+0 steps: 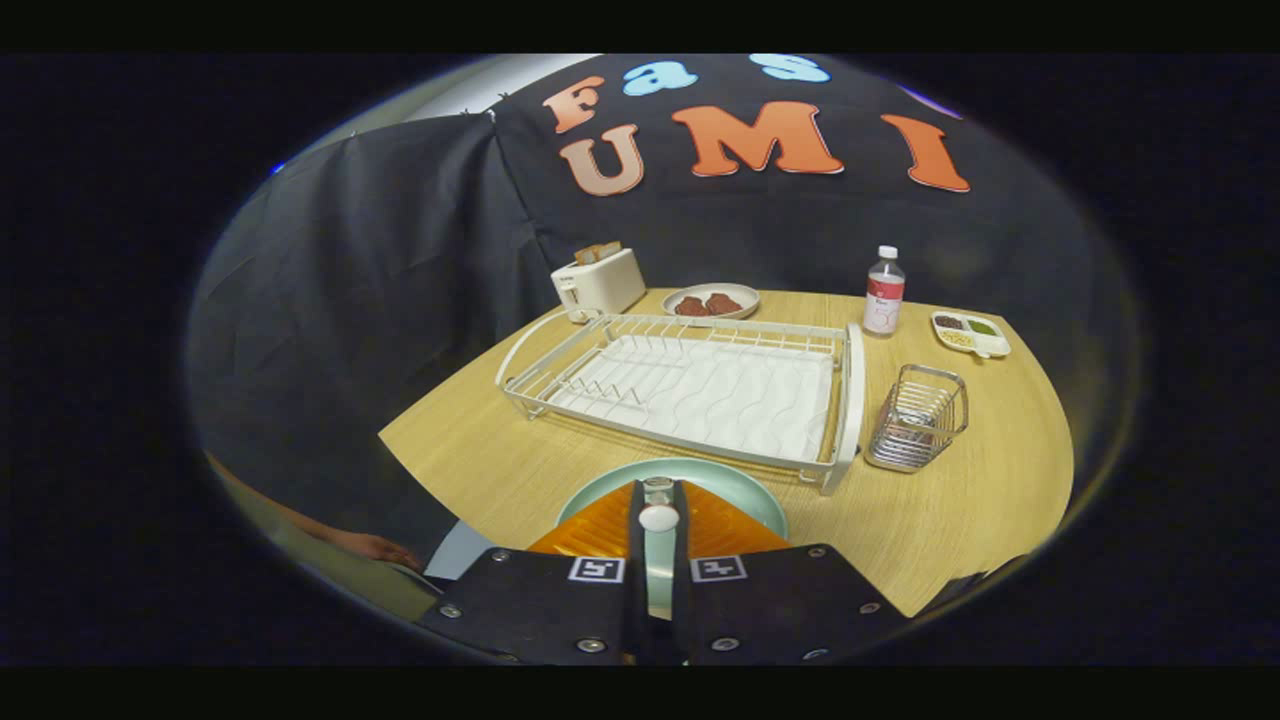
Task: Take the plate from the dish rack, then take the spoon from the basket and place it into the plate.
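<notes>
You have the gripper with its two fingers drawn nearly together, a narrow slot left between them, and in that slot sits a small white rounded knob with a clear stem running up from it, most likely the spoon held upright or end-on, though the fisheye makes it hard to be sure. Both fingers look pressed on it, so treat it as gripped.

The round pale green plate lies flat on the light wooden table directly under and just ahead of the fingers, out of the white wire dish rack, which stands just beyond it with its ribbed white tray bare. That puts the plate where you need it: close to you and free of the rack's rim.

The small wire basket stands upright beside the rack's end; I cannot tell whether anything remains inside.

The held piece's long axis runs along the fingers, pointing away from you toward the rack, with its rounded end nearest the camera. I judge you are at the placing step: lower it over the plate's middle and open the fingers so it settles flat, not on the rim
</notes>
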`<act>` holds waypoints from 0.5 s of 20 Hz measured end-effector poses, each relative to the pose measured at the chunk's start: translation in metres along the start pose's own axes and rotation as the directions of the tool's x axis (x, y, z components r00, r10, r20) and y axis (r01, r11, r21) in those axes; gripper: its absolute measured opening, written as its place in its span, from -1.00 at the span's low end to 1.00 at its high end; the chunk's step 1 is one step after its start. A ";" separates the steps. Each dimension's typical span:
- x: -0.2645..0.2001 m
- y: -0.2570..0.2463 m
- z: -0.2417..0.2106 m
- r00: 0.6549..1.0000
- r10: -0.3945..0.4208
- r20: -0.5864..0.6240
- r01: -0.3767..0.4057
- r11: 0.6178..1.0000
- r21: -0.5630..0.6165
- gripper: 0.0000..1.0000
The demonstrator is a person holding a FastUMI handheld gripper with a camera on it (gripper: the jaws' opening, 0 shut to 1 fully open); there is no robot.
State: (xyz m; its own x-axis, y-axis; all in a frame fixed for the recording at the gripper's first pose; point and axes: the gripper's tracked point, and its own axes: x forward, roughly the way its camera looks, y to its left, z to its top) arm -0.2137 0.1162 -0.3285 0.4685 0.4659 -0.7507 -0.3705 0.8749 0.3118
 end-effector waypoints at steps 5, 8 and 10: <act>0.006 -0.004 -0.014 1.000 0.011 -0.026 -0.012 1.000 -0.025 -0.81; 0.008 -0.007 -0.025 0.998 0.027 -0.049 -0.029 0.999 -0.038 -0.81; 0.012 -0.015 -0.045 0.994 0.003 -0.111 -0.008 0.999 -0.043 -0.79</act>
State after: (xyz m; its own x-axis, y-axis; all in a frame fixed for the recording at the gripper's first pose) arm -0.2385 0.1022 -0.3682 0.3750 0.4513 -0.8098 -0.4082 0.8646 0.2929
